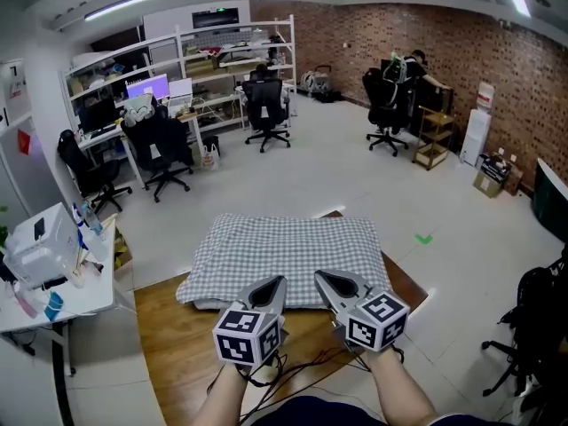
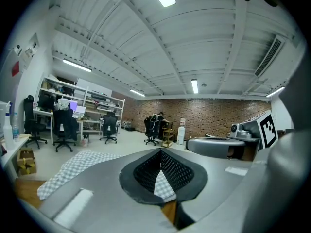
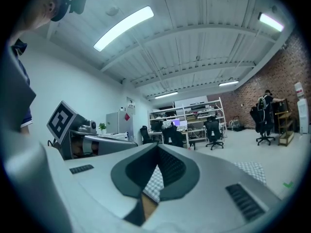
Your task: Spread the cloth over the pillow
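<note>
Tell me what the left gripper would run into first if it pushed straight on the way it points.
Probably the near edge of the checked cloth: the left gripper points slightly down at it from over the wooden table. How close it already is, I cannot tell.

No words, brands or numbers can be read anywhere. Black-and-white square marker patterns, without letters, are carried on the cubes of the left gripper (image 1: 279, 280) and the right gripper (image 1: 319, 276), at the near edge of the checked cloth (image 1: 284, 247). A small green mark (image 1: 424, 238) is seen on the floor (image 1: 355, 176) just right of the cloth. A red sheet (image 1: 24, 141) is fixed to a white cabinet (image 1: 16, 180) far left of the cloth. Its print is too small to be read.
</note>
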